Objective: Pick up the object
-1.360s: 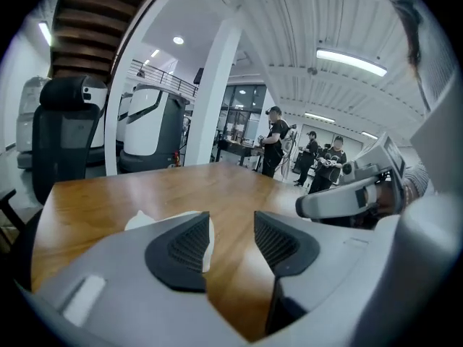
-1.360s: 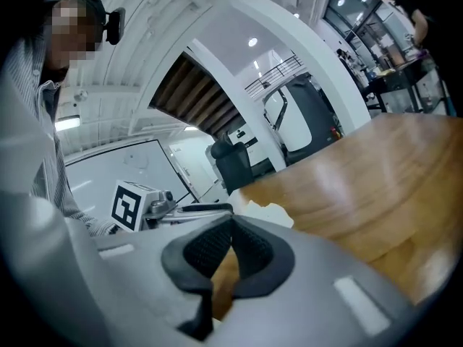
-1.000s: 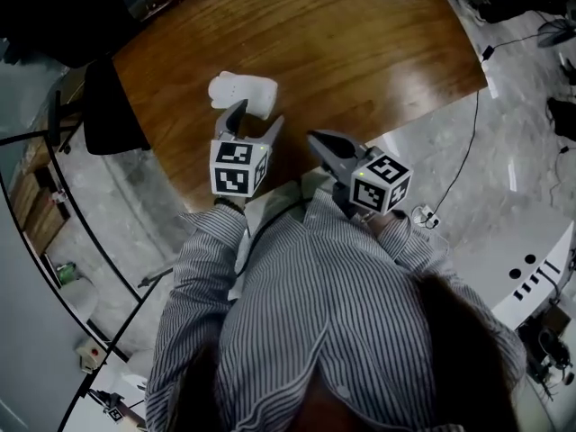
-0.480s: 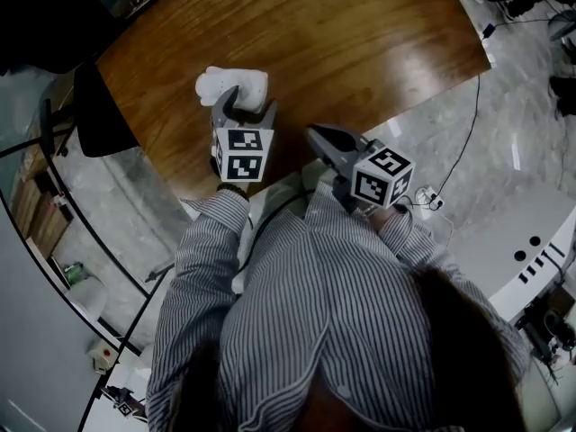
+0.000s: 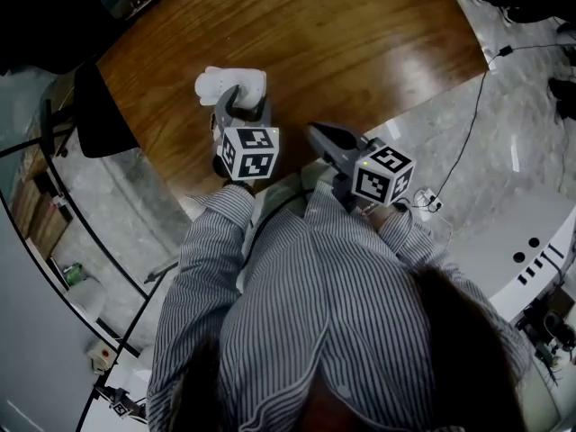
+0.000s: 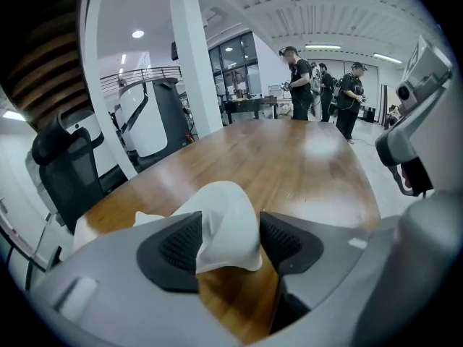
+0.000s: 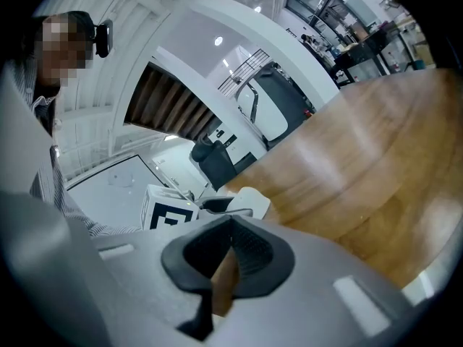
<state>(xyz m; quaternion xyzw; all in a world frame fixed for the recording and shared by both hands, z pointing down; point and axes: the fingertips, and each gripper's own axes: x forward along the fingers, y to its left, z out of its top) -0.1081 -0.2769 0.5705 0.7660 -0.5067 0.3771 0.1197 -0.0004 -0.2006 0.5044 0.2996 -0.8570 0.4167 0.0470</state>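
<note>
Surface: a polished brown wooden table [image 5: 360, 43] with rounded corners, bright with ceiling-light reflections and bare apart from the single item at its near edge.
Floor: pale grey stone [image 5: 504, 124], crossed by a thin black cable [image 5: 468, 142].
Room: an open office hall with a white pillar [image 6: 192, 56], glass partitions and strip lights overhead.
Seating: one dark office chair [image 5: 103, 106] drawn up just beside the table's left edge.
Operator: a person in a striped shirt [image 5: 315, 313] stands at the near edge of the table, seen from above.
Bystanders: three people [image 6: 300, 85] stand in a group past the far end of the table.
Task item: one white object [image 5: 229, 84], soft-looking, on the table near its front left edge.
Grippers: two, each with one marker cube [image 5: 250, 151].
Left gripper [image 5: 245, 104]: over the front left of the table, its jaws closing with the white object between them; the object fills the gap and touches both dark ribbed pads [image 6: 177, 248].
Right gripper [image 5: 317, 135]: at the table's near edge, well to the right of the object, jaws drawn together to a sliver with only wood visible through it, gripping nothing.
</note>
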